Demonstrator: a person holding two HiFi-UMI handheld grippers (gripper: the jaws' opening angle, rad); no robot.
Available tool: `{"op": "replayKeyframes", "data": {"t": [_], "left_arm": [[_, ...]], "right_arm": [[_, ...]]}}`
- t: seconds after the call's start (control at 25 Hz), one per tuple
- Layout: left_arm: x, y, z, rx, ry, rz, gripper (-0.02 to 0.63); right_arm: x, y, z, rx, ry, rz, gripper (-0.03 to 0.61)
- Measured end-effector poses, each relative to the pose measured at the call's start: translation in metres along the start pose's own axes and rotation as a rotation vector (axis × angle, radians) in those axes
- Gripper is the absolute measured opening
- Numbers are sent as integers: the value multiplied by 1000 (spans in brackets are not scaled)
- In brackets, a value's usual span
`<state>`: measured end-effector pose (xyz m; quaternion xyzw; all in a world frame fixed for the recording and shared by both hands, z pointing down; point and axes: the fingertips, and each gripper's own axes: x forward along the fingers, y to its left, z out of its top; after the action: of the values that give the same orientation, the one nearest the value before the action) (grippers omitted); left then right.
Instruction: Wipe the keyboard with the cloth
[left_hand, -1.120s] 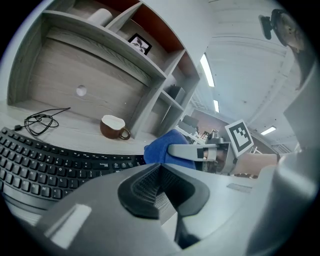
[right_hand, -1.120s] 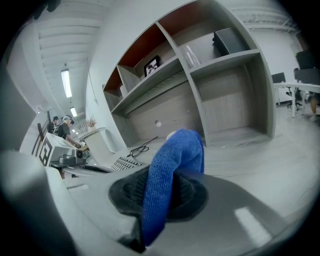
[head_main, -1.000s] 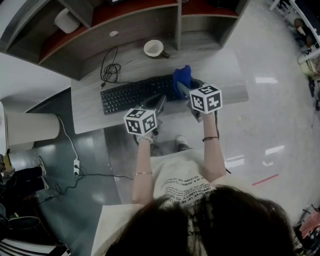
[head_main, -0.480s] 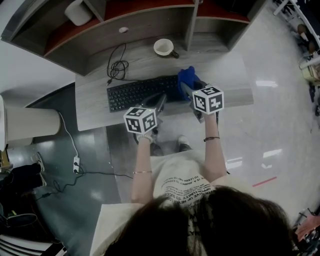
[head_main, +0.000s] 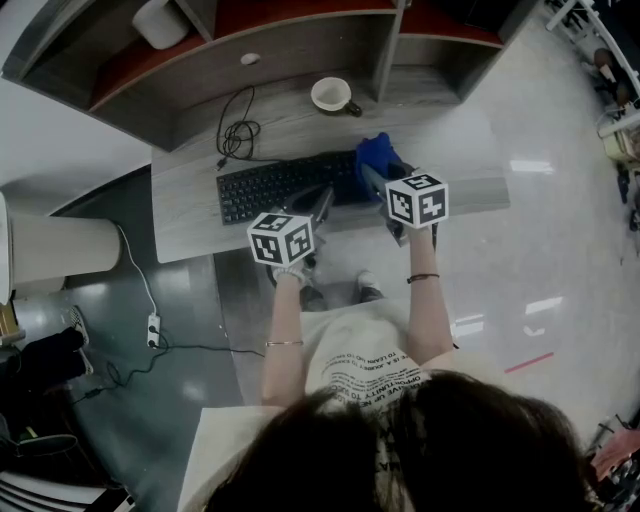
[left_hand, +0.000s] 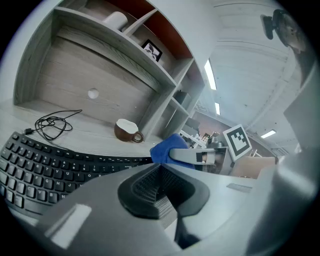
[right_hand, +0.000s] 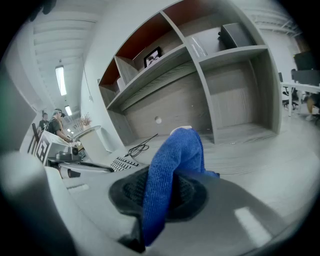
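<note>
Black print on the person's shirt (head_main: 362, 368), partly legible as "OPPORTUNITY / TO LEARN", keyboard (head_main: 285, 186) key legends too small to read

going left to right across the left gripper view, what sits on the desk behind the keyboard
black coiled cable → brown cup with a white inside → blue cloth. The black keyboard runs in front of the first two, so it has no clear place in the order.

keyboard (head_main: 285, 187) right end: hidden under cloth (head_main: 372, 153) | shelf photo (left_hand: 151, 48): probably too small to read
</note>
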<state>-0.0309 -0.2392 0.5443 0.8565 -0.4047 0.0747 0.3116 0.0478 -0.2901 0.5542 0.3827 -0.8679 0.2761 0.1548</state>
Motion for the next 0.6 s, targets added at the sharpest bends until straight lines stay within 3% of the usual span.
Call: {"op": "replayKeyframes", "data": {"t": [0.6], "left_arm": [[-18,15,0,-5,-2,6,2]], "right_arm": [[13,19,-2,11,-4,8,58]]}}
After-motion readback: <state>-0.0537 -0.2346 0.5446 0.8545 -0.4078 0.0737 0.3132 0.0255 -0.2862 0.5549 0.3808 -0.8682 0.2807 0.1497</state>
